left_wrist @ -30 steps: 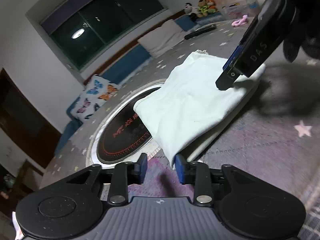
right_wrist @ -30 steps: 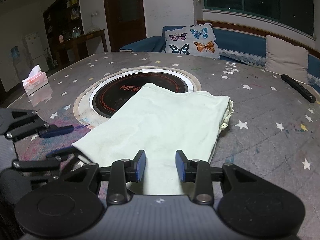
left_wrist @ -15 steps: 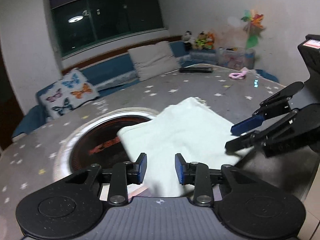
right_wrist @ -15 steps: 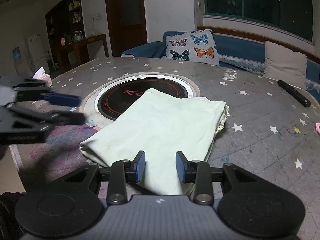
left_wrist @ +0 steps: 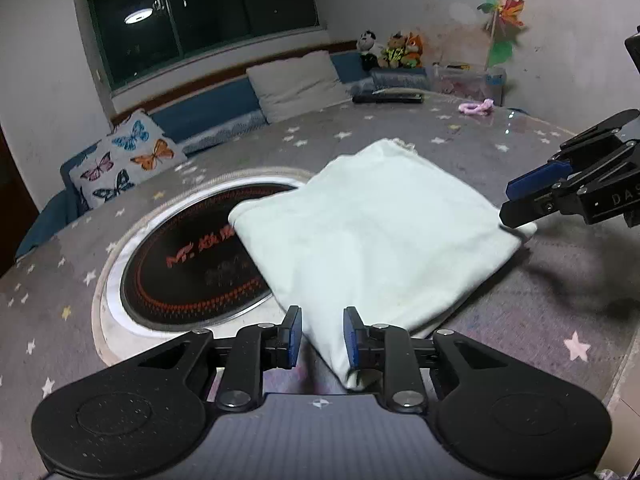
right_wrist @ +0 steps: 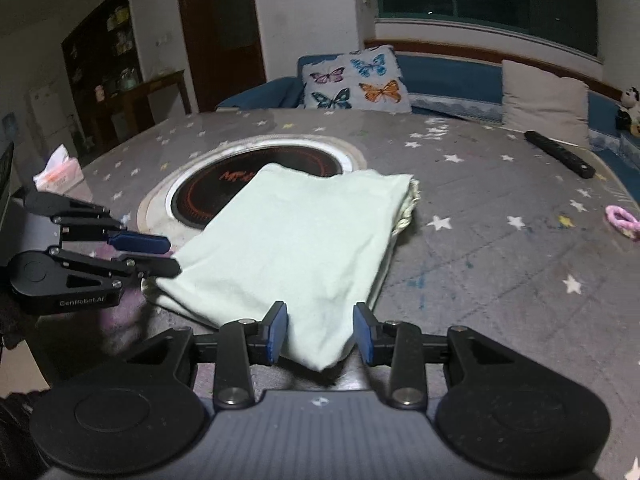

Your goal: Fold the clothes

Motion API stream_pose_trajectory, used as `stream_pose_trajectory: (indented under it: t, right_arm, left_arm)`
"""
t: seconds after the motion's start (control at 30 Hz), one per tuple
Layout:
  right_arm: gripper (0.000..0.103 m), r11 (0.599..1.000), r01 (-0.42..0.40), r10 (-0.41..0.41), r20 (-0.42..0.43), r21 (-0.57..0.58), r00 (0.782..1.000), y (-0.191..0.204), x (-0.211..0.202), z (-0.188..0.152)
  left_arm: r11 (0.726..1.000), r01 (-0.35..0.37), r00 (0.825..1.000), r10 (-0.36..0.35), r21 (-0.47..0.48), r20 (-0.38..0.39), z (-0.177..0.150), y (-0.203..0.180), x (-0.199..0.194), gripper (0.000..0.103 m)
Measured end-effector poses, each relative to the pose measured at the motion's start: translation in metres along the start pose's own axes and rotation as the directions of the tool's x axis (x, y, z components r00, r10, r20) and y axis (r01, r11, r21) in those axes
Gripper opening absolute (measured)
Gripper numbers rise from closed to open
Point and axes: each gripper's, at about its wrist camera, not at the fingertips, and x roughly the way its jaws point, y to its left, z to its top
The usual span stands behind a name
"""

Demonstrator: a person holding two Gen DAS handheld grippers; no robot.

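A pale green folded garment (left_wrist: 372, 240) lies on the round grey star-patterned table, partly over the black induction hob. In the right wrist view the garment (right_wrist: 296, 248) fills the table's middle. My left gripper (left_wrist: 320, 338) is open, its near corner of the cloth lying between the pads. My right gripper (right_wrist: 321, 334) is open, with another corner of the cloth between its pads. The right gripper also shows in the left wrist view (left_wrist: 520, 200) at the cloth's right corner. The left gripper shows in the right wrist view (right_wrist: 160, 256) at the cloth's left corner.
The black hob (left_wrist: 200, 268) with red lettering sits in a white ring (right_wrist: 256, 148). A black remote (right_wrist: 558, 153), a pink hair tie (right_wrist: 622, 220) and a tissue pack (right_wrist: 58, 170) lie on the table. Cushions and a bench stand behind.
Both grippers have come down closer to the cloth's near corners. The left wrist view has levelled from a tilt. The jaws stayed open.
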Motion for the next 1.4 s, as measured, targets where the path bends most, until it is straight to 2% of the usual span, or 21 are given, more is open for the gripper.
stream_pose_trajectory:
  t: [0.27,0.5,0.7,0.9,0.97,1.0,1.1,1.27,1.4]
  right_arm:
    - [0.035,1.000,0.013,-0.012,-0.054,0.026,0.998,-0.005,0.005,-0.007]
    - [0.035,1.000,0.019,-0.019,0.032,-0.004,0.999,-0.003,-0.001,0.022]
    - [0.034,0.999,0.017,-0.016,0.045,-0.037,0.999,-0.001,0.032,0.048]
    - [0.032,0.999,0.034,-0.034,0.029,0.006,0.999,-0.013,0.072,0.065]
    - [0.030,0.999,0.046,-0.046,0.000,0.030,0.999,-0.022,0.087,0.066]
    - [0.024,0.998,0.049,-0.049,-0.010,0.042,0.999,-0.026,0.092,0.066]
    - [0.021,0.996,0.047,-0.047,-0.011,0.077,0.999,-0.035,0.095,0.068]
    - [0.021,0.996,0.057,-0.058,0.025,0.065,0.998,-0.033,0.091,0.080]
    - [0.021,0.994,0.076,-0.076,0.004,0.074,0.997,-0.040,0.106,0.086]
  left_arm:
    - [1.000,0.006,1.000,-0.006,0.011,-0.006,-0.002,-0.002,0.001,0.026]
    - [1.000,0.015,0.999,-0.015,0.003,0.040,0.013,-0.001,-0.001,0.026]
    - [1.000,0.014,1.000,-0.014,0.005,0.019,0.014,0.002,0.010,0.026]
    - [1.000,0.016,1.000,-0.016,-0.017,-0.018,0.007,0.011,0.018,0.026]
    - [1.000,0.014,1.000,-0.014,-0.019,-0.023,0.006,0.013,0.019,0.026]
    - [1.000,0.014,1.000,-0.014,-0.023,-0.025,0.007,0.015,0.018,0.026]
    - [0.999,0.011,1.000,-0.012,-0.045,-0.018,0.014,0.022,0.019,0.026]
    - [0.996,0.004,1.000,-0.004,-0.086,-0.002,0.029,0.034,0.022,0.026]
    - [0.993,-0.011,1.000,0.011,-0.120,0.003,0.047,0.048,0.038,0.026]
